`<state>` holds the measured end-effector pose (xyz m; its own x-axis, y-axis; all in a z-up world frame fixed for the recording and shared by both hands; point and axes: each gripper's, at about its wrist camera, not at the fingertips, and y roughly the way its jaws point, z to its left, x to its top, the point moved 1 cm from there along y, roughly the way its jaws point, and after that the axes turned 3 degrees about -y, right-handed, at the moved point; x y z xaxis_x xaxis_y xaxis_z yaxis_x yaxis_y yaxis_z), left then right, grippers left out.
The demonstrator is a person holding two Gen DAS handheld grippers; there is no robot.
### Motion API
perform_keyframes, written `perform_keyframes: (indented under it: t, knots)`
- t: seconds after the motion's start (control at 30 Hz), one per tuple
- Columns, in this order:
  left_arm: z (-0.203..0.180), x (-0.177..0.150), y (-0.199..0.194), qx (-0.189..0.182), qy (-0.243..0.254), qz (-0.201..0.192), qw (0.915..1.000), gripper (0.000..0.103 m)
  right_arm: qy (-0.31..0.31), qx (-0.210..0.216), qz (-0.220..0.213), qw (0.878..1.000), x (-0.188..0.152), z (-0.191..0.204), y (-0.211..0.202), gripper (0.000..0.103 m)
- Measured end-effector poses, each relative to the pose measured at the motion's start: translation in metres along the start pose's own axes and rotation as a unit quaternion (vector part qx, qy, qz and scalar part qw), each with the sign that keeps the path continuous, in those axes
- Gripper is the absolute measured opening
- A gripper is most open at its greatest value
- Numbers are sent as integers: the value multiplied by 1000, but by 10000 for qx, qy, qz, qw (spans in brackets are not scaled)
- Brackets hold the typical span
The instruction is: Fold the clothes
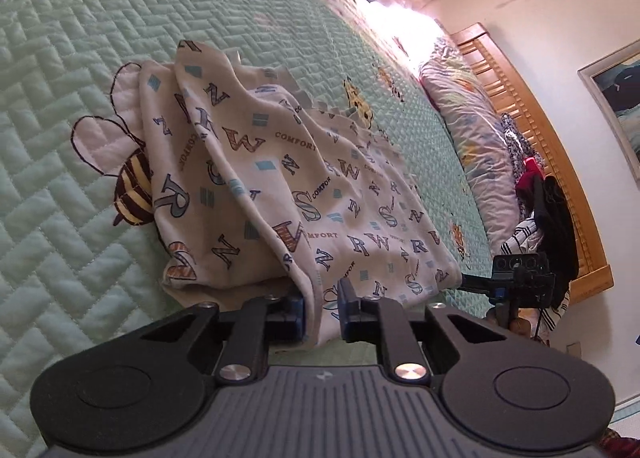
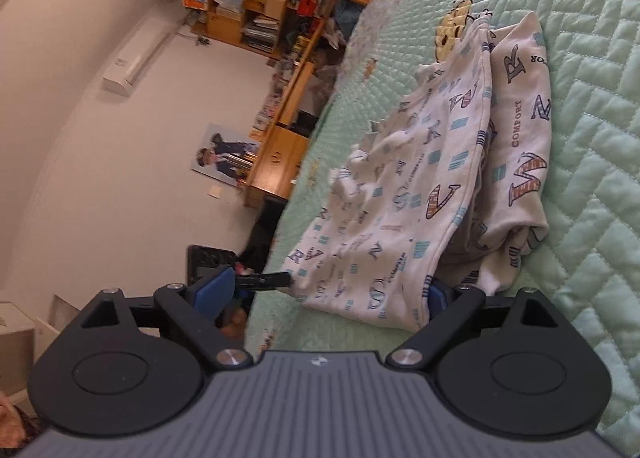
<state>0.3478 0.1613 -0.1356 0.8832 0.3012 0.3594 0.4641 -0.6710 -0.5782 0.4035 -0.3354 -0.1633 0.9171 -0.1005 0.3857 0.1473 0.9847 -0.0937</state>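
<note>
1. Cream cotton garment printed with blue and brown letters (image 1: 280, 194) is seen lying in a loose, part-folded heap on the pale green quilted bedspread (image 1: 60, 138), just ahead of both sets of fingers.
2. The left gripper (image 1: 322, 306) is clenched on the garment's near hem — a fold of cloth is pinched between its blue pads.
3. The right gripper (image 2: 328, 290) is held wide open; the garment's near corner lies between its fingers, the cloth touching the right-hand pad, and nothing is gripped.
4. Only a thin edge is judged to be held by the left pads — if the cloth is lifted quickly, it could be pulled free.
5. If the right fingers are closed where they stand, several layers might be caught at once, and the fold would be dragged askew.
6. With one corner held alone, the heap could be tipped or unrolled across the bedspread.
</note>
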Motion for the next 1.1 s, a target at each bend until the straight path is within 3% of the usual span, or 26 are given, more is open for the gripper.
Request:
perform_keyframes:
  t: [0.17,0.27,0.5,0.6,0.7,0.77,0.83,0.93,1.0,1.1]
  knots:
    - [14,-6,-15,186,-142,-115,9997,10,98,360,-90,9993,-10,-4,-19,93]
    - [20,-11,-14,591,-140,162,9980,11,167,-11,-121,9998,-12,-8,-26,92]
    - [18,-14,-20,674,-87,303,9972,19,61,-753,-268,9968,-14,3,-33,92]
    - [18,-18,-35,691,-125,101,9975,27,22,-1432,-472,9886,-18,15,-39,92]
    - [22,-17,-61,704,-444,-436,9956,36,-258,-2088,-959,9729,-27,34,-49,93]
    - [15,-13,-67,578,-515,-690,9946,42,-509,-1891,-1129,9741,-30,49,-45,93]
    - [-5,-6,-55,354,-346,-661,9966,53,-767,-1496,-997,9807,-26,63,-25,93]
    - [-42,10,-6,392,101,-352,9986,57,-1132,-1739,-418,9773,-10,80,38,93]
    - [-53,22,27,339,102,-101,9993,57,-960,-1441,-47,9849,3,76,76,93]
    - [-49,25,64,370,-44,384,9986,64,-738,-1400,273,9870,8,62,113,93]
